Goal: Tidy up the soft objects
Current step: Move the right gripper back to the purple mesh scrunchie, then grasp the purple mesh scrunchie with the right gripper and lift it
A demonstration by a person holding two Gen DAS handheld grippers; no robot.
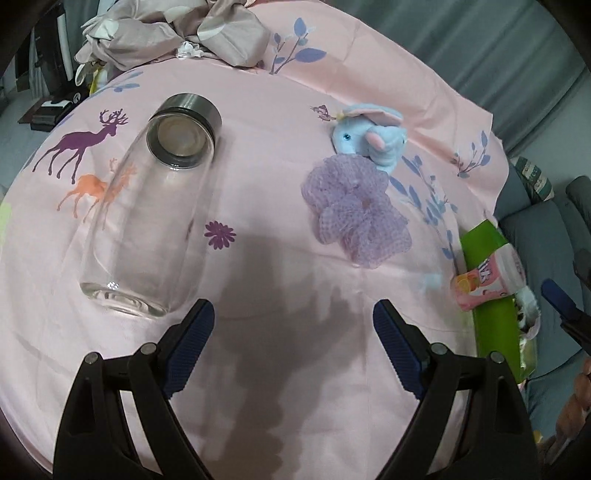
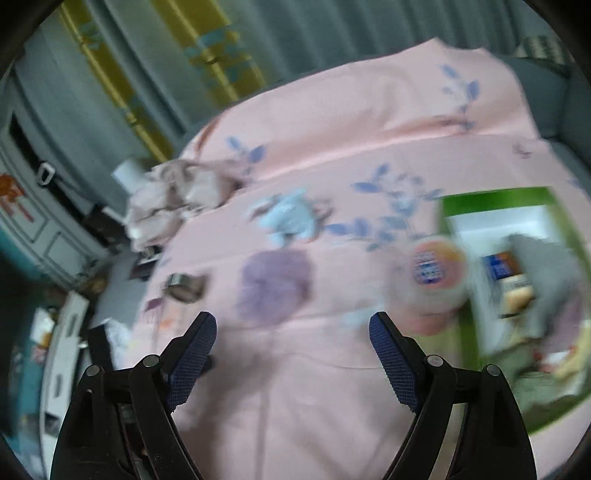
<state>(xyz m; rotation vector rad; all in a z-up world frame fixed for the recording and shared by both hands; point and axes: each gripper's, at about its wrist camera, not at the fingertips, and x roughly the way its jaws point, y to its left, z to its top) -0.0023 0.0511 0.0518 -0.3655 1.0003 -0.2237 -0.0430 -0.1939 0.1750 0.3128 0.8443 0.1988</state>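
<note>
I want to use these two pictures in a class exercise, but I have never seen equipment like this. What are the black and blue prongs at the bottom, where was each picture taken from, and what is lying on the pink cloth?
No robot here: a person holds a two-finger gripper in each hand, with a wide-angle camera looking along the fingers. One picture comes from the left gripper, the other, blurred, from the right gripper. Both stand open and hold nothing. On the pink printed cloth lie a clear glass jar on its side, a purple mesh bath pouf, a blue plush elephant just behind it, crumpled grey fabric at the far edge, and a green box with a pink packet at its edge.
</note>
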